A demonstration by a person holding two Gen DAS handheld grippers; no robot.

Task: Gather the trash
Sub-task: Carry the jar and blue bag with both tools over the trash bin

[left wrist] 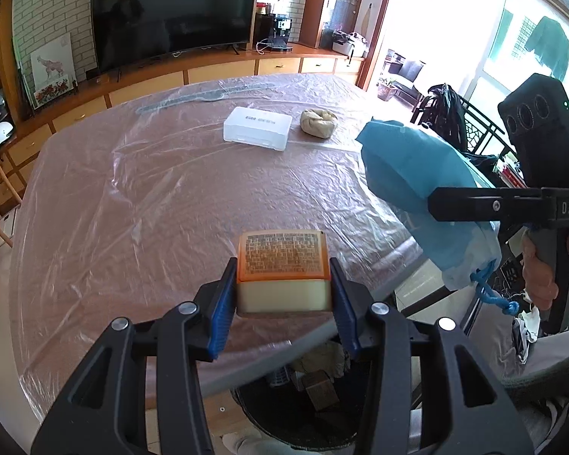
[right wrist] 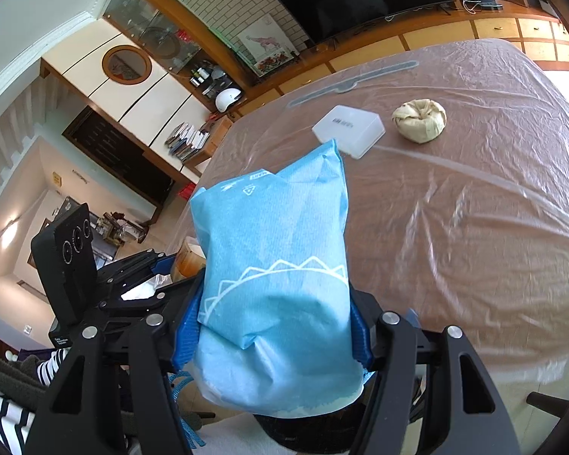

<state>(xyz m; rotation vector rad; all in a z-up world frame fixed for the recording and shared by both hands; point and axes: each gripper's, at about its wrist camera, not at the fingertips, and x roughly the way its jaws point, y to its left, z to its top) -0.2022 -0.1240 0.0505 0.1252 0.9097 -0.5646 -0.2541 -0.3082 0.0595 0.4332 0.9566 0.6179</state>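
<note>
Left gripper [left wrist: 283, 295] is clamping an orange-lidded box [left wrist: 283, 265] above the bin [left wrist: 315, 409] at 6 o'clock; right gripper [right wrist: 273, 337] is pinching a blue bag [right wrist: 277, 265]. Centring each over the bin before letting go looks wise.

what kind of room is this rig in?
Most likely a home living/dining room: a big TV on a wooden cabinet run, a coffee machine beside it, and a plastic-covered dining table.

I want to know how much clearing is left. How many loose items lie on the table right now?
2: a white plastic box near the far middle of the table, and a crumpled beige wad just right of it. The grippers' loads may hide others.
</note>
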